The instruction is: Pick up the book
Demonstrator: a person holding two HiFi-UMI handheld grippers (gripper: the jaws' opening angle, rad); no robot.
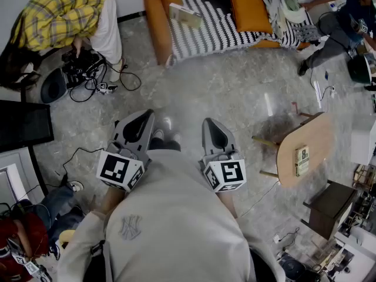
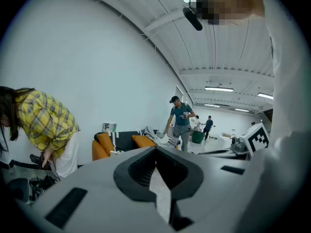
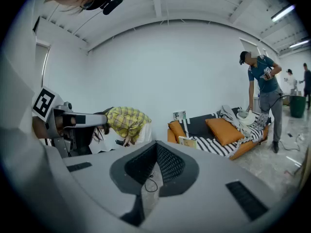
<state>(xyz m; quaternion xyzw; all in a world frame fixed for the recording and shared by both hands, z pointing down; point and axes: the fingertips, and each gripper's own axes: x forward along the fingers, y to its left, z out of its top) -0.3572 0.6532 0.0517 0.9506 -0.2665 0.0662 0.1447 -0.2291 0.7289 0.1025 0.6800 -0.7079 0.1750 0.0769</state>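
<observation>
Right in front of me the wearer, in a pale grey sweatshirt (image 1: 170,228), holds both tools out at waist height, side by side and tipped slightly down. The left gripper (image 1: 141,122) has its jaws clenched together with nothing between them, only a sliver of floor showing through the slit. The right gripper (image 1: 214,133) is clenched just the same, also empty. Each carries its marker cube at the back, close to the wearer's chest. Below them is bare grey marbled floor (image 1: 194,93) (shiny enough to throw back the ceiling lights). Off to the wearer's right stands a round wooden table (image 1: 317,137) with a small card (image 1: 302,160) lying near its edge, and a dark stool (image 1: 329,207) is near it. Farther on, to the wearer's left, a person in a yellow plaid shirt (image 1: 61,10) bends over a heap of black gear (image 1: 82,69) and tangled leads on the floor. Against the far wall sits the orange sofa (image 1: 154,16), draped with a black-and-white striped blanket (image 1: 217,31) and carrying an orange cushion (image 1: 249,6). The book (image 1: 185,14) lies flat on that blanket at the seat's end by the orange armrest, the end nearer the plaid-shirted person, well apart from both grippers. At the sofa's other end a person in a dark blue top (image 1: 346,10) leans in over it
</observation>
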